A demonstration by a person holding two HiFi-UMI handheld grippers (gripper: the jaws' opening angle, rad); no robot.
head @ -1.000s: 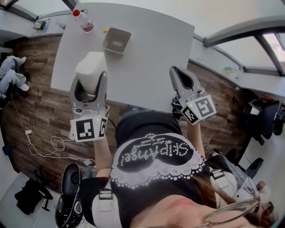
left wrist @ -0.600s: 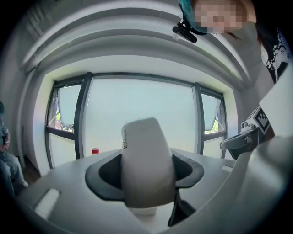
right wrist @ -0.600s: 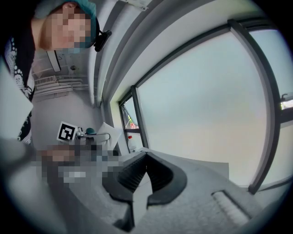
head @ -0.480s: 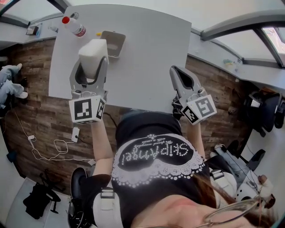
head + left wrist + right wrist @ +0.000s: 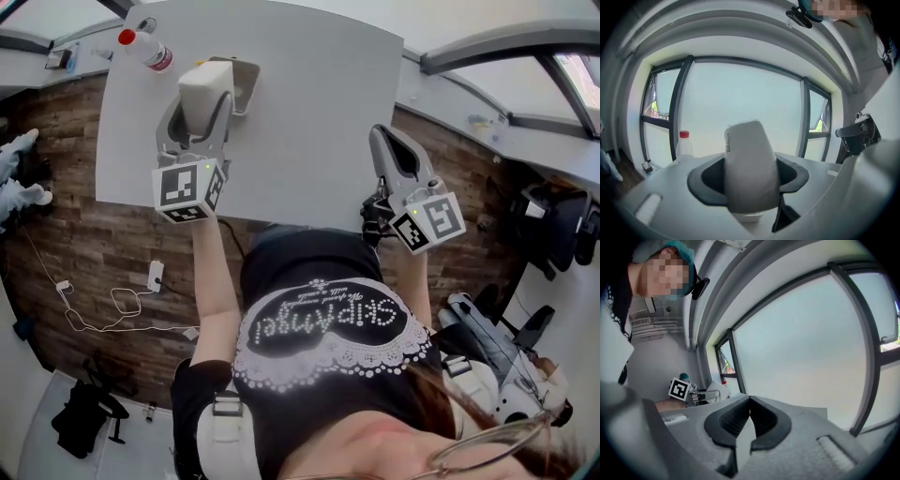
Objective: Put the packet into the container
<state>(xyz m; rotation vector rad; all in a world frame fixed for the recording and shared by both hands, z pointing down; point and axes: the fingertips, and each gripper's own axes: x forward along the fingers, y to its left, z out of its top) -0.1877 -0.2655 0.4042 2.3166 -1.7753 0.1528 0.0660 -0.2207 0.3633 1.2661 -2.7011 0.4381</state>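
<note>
A puffy white packet (image 5: 205, 86) sits between the jaws of my left gripper (image 5: 202, 105), which is shut on it and holds it above the table. In the left gripper view the packet (image 5: 751, 168) stands upright and fills the gap between the dark pads (image 5: 705, 180). In the head view the grey open container (image 5: 249, 82) lies just beyond the packet and to its right, and the packet hides part of it. At the right, over the table's near edge, my right gripper (image 5: 396, 148) is shut with nothing in it; its ribbed pads (image 5: 761, 417) meet.
A clear bottle with a red cap (image 5: 144, 50) lies on the white table (image 5: 309, 112) at the far left, also seen in the left gripper view (image 5: 683, 146). Wooden floor with cables (image 5: 112, 305) lies left of the table; office chairs (image 5: 553, 225) stand at the right.
My left gripper has carried the packet away from me across the table, up to the container. The right gripper has hardly moved.
</note>
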